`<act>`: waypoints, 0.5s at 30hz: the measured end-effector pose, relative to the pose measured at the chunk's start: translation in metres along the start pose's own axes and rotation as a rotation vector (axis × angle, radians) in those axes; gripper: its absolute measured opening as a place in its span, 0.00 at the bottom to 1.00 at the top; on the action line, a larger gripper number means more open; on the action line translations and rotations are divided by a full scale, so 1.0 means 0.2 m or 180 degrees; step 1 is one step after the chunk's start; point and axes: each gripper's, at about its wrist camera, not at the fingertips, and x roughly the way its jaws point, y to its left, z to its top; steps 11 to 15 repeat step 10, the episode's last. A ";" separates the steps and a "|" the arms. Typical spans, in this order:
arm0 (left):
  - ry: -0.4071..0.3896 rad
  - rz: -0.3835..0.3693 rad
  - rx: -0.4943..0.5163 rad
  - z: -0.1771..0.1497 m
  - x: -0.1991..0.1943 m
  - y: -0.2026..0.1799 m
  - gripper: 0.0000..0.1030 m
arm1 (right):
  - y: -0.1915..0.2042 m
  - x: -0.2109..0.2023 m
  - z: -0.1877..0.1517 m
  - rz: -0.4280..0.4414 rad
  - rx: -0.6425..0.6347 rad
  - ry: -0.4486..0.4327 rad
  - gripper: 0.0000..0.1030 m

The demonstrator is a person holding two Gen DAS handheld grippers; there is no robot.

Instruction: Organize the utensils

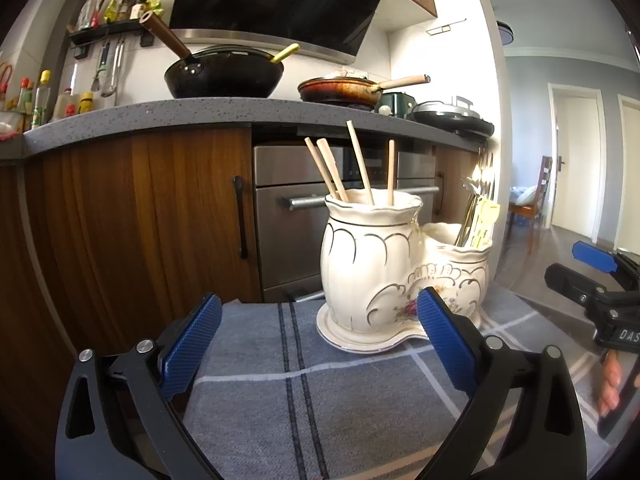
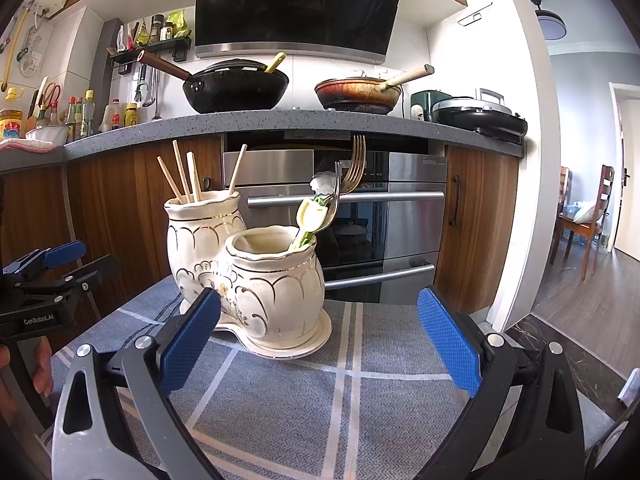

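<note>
1. While both tools hang back from the ceramic holder, nothing is gripped: left hand-held gripper has its jaws spread wide and empty, right hand-held gripper the same.
2. Holder is a twin-pot piece on one shared saucer base, sitting on the grey checked cloth that covers the bench. Taller pot carries four wooden chopsticks; shorter pot beside it carries metal forks and a yellow-green-handled utensil.
3. Handling, my read: chopsticks are light, stiff, thin and smooth, likely to roll or pivot between the pads. Pinch one mid-shaft above the rim, across the stick, and lift straight up.
4. Forks are heavier, slick metal, tines up. Take the neck below the tines; expect them to swing if held high.
5. Holder itself looks glazed, heavy and breakable. Don't use it as a grip point; a sideways nudge could tip or slide it on the cloth.
6. Obstructions: sticks lean in different directions and crowd each other at the rim, so jaws may catch a neighbour. Fork heads overhang the shorter pot.
7. Behind the holder: wood cabinet doors, a steel oven front, and a worktop above carrying a black wok and a brown pan. All well apart from the holder, no interference.
8. No loose utensils visible on the cloth around the holder.
</note>
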 end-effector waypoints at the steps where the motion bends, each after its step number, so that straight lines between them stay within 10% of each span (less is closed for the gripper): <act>1: 0.0015 0.0000 0.0001 0.00 0.00 0.00 0.95 | 0.00 0.00 0.00 -0.0001 0.0000 0.0003 0.95; 15: 0.0030 0.0006 0.0001 0.00 0.01 0.00 0.95 | 0.00 0.01 0.00 -0.0016 0.0013 0.0018 0.95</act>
